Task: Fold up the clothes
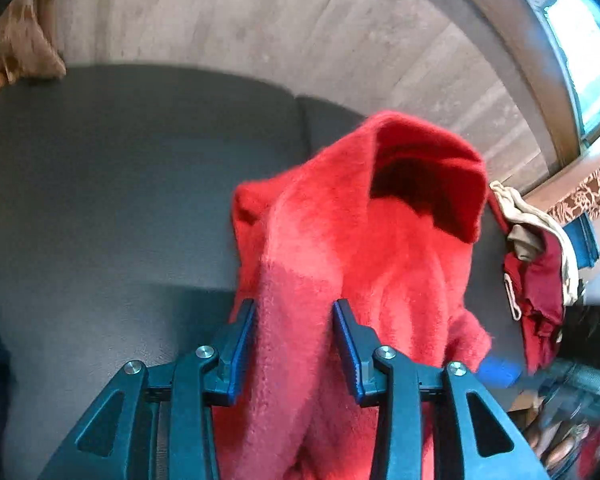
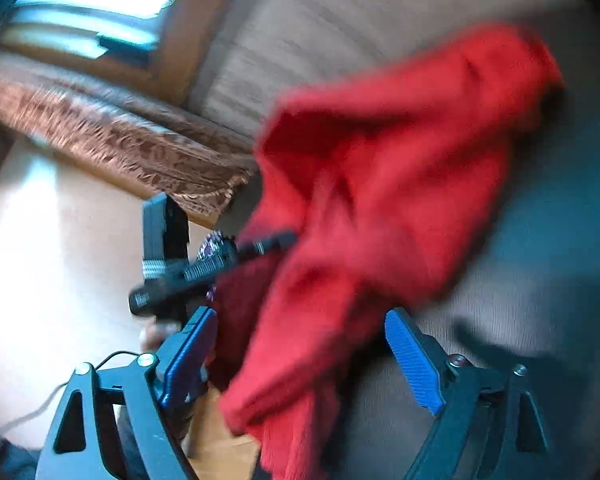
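In the left wrist view, the left gripper [image 1: 294, 322] has a band of the fuzzy red garment [image 1: 364, 240] running between its two blue pads [image 1: 240, 344]. The jaws stand a little apart, and whether they pinch the cloth or it merely hangs between them cannot be told. From the gripper the red garment rises toward 1 o'clock, where a fold opens into a dark hollow. Behind it lies a dark grey cushioned surface [image 1: 100, 200], with a pale wood-grain wall [image 1: 260, 20] at 12 o'clock. Only this view shows the pile of other clothes [image 1: 540, 264] at 3 o'clock, beige over dark red, and a window [image 1: 580, 40] at 2 o'clock.

The right wrist view is blurred. The right gripper [image 2: 300, 344] has its jaws spread wide, and the red garment [image 2: 400, 180] drapes through the gap between them without either pad [image 2: 412, 360] visibly pressing it; the cloth hangs nearer the left-side pad. The garment spreads up toward 1 o'clock over the grey surface. This view alone shows a black device with threaded metal parts [image 2: 188, 272] at 9 o'clock, just beside the cloth, a brown patterned ledge [image 2: 120, 140] at 10 o'clock, and a thin cable [image 2: 60, 392] at 8 o'clock over a pale floor [image 2: 40, 240].
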Demonstrator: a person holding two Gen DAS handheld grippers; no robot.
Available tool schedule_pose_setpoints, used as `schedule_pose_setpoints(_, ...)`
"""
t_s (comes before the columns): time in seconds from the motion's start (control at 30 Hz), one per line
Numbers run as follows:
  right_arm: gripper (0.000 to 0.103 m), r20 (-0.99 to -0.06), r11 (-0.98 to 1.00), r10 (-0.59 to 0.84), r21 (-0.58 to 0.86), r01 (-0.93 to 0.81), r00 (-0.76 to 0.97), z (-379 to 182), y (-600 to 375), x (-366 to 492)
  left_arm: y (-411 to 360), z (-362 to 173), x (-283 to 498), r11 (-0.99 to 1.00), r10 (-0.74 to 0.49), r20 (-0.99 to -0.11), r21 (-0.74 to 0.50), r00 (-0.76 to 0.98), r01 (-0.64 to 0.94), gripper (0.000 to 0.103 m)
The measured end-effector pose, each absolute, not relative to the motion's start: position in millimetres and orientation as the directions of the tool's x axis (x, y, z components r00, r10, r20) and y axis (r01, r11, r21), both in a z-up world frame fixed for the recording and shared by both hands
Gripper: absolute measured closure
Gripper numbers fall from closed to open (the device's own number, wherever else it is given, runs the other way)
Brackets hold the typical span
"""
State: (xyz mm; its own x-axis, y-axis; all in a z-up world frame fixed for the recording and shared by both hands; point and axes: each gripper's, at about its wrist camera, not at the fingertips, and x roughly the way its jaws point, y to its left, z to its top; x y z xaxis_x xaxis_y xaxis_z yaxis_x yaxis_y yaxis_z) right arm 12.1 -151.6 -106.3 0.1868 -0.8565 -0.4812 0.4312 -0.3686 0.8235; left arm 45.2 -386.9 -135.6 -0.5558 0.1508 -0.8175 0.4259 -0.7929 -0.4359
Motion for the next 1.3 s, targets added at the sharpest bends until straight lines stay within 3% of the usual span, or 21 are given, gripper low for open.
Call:
schedule_pose_setpoints(0.17,0.017,-0.408,-0.337,-0.896,0.883,0.328,0.177,-132.5,-168.1,16.0,-386.0,-144.2,53.7,-0.776,0.130,-0.840,-0.417,-0.527,0.473,0.066)
schedule_pose_setpoints(0.2,0.032,-0.418,-0.343,-0.892,0.875,0.342,0.174,-134.1,-175.5,17.1,-385.6,-143.5,57.2,-0.774,0.121,-0.842,-0.412,-0.526,0.481,0.068)
schedule_pose_setpoints(0.23,0.064,-0.483,-0.392,-0.862,0.829,0.398,0.157,-132.4,-182.4,19.8,-385.3,-142.8,60.5,-0.775,0.105,-0.847,-0.398,-0.521,0.491,0.072)
schedule_pose_setpoints(0.27,0.074,-0.542,-0.435,-0.829,0.780,0.450,0.136,-130.5,-188.8,22.5,-384.9,-142.1,63.6,-0.777,0.086,-0.854,-0.380,-0.513,0.502,0.074)
schedule_pose_setpoints(0.33,0.080,-0.580,-0.448,-0.807,0.724,0.525,0.112,-120.1,-186.7,28.0,-386.8,-137.8,71.5,-0.780,0.039,-0.864,-0.340,-0.502,0.525,0.089)
schedule_pose_setpoints(0.37,0.081,-0.600,-0.454,-0.794,0.691,0.563,0.096,-114.2,-185.2,30.7,-388.0,-135.4,75.7,-0.781,0.014,-0.868,-0.320,-0.497,0.537,0.091)
schedule_pose_setpoints(0.5,0.085,-0.722,-0.531,-0.679,0.362,0.767,-0.130,-64.3,-151.0,35.3,-393.6,-123.1,97.6,-0.770,-0.067,-0.871,-0.265,-0.487,0.580,0.094)
schedule_pose_setpoints(0.53,0.085,-0.755,-0.578,-0.609,0.211,0.789,-0.244,-51.3,-134.0,30.4,-398.2,-119.8,106.0,-0.760,-0.084,-0.869,-0.260,-0.487,0.596,0.094)
schedule_pose_setpoints(0.7,0.093,-0.750,-0.720,-0.251,-0.278,0.636,-0.612,-26.2,-55.2,-23.7,-424.5,-118.2,158.1,-0.678,-0.098,-0.863,-0.306,-0.495,0.668,0.094)
schedule_pose_setpoints(0.73,0.093,-0.725,-0.732,-0.174,-0.357,0.580,-0.666,-22.2,-38.5,-36.7,-429.4,-116.7,167.2,-0.666,-0.110,-0.863,-0.304,-0.493,0.681,0.094)
schedule_pose_setpoints(0.8,0.093,-0.684,-0.814,-0.066,-0.385,0.436,-0.727,-4.1,7.1,-73.5,-436.3,-116.2,181.2,-0.643,-0.131,-0.865,-0.298,-0.485,0.706,0.094)
schedule_pose_setpoints(0.87,0.089,-0.673,-0.877,-0.043,-0.329,0.351,-0.738,13.1,28.9,-90.2,-449.8,-121.7,191.5,-0.618,-0.151,-0.871,-0.286,-0.467,0.732,0.093)
schedule_pose_setpoints(0.9,0.088,-0.679,-0.902,-0.126,-0.224,0.368,-0.723,22.5,37.6,-90.5,-453.4,-123.5,194.0,-0.613,-0.152,-0.874,-0.283,-0.461,0.737,0.093)
schedule_pose_setpoints(0.97,0.069,-0.660,-0.909,-0.294,-0.032,0.416,-0.692,34.2,45.3,-84.7,-452.8,-128.0,193.4,-0.619,-0.138,-0.882,-0.279,-0.451,0.734,0.092)
schedule_pose_setpoints(1.0,0.045,-0.662,-0.881,-0.339,-0.025,0.472,-0.669,26.0,25.4,-74.6,-452.2,-131.2,190.5,-0.619,-0.127,-0.885,-0.282,-0.448,0.733,0.092)
schedule_pose_setpoints(1.03,0.033,-0.664,-0.851,-0.382,-0.019,0.525,-0.643,17.7,5.5,-64.4,-451.6,-134.4,187.7,-0.619,-0.115,-0.888,-0.285,-0.444,0.731,0.092)
schedule_pose_setpoints(1.2,0.034,-0.668,-0.652,-0.571,0.015,0.758,-0.478,-23.7,-94.2,-13.8,-439.4,-131.4,181.7,-0.624,-0.088,-0.883,-0.313,-0.462,0.716,0.091)
schedule_pose_setpoints(1.3,0.038,-0.694,-0.566,-0.580,-0.032,0.824,-0.426,-57.9,-161.9,2.5,-433.8,-125.4,184.3,-0.629,-0.090,-0.874,-0.321,-0.477,0.708,0.091)
